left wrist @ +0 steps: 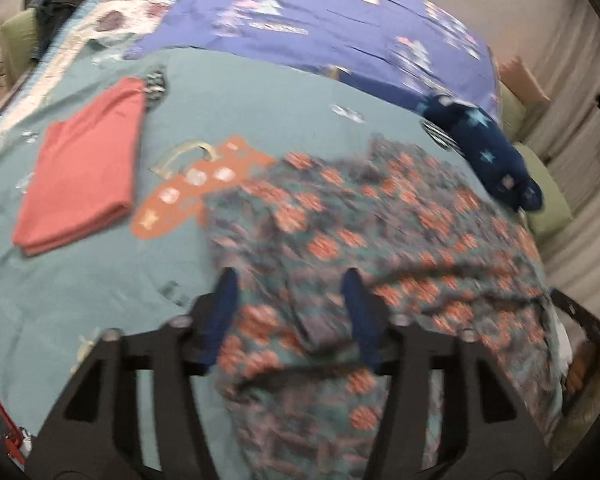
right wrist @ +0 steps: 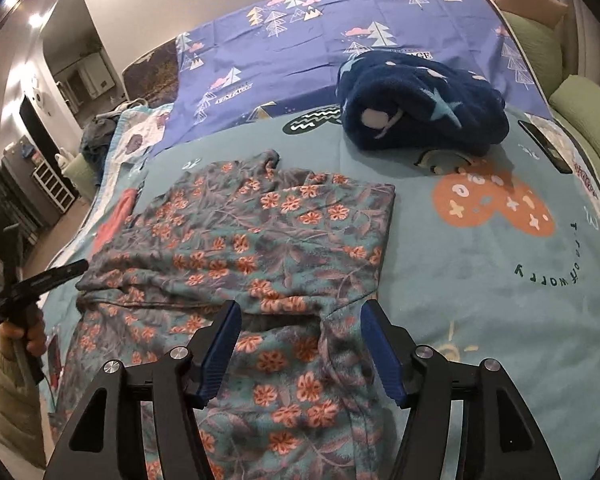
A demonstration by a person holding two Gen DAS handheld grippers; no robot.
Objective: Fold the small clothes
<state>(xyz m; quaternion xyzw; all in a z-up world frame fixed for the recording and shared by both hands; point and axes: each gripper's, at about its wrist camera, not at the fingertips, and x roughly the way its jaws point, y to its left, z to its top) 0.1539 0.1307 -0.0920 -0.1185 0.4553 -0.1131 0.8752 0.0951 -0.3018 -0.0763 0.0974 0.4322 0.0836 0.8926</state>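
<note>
A teal fleece garment with orange flowers lies spread on the bed, its upper part folded over; it also shows, blurred, in the left wrist view. My right gripper is open, hovering over the garment's near fold, holding nothing. My left gripper is open above the garment's left part, empty; it appears in the right wrist view at far left. A folded coral-red cloth lies on the left of the bed. A crumpled navy star-print garment lies at the back.
The bed has a teal printed cover and a purple tree-print sheet beyond. A dark phone lies near the right edge. Green cushions line the right side. Furniture stands in the room at left.
</note>
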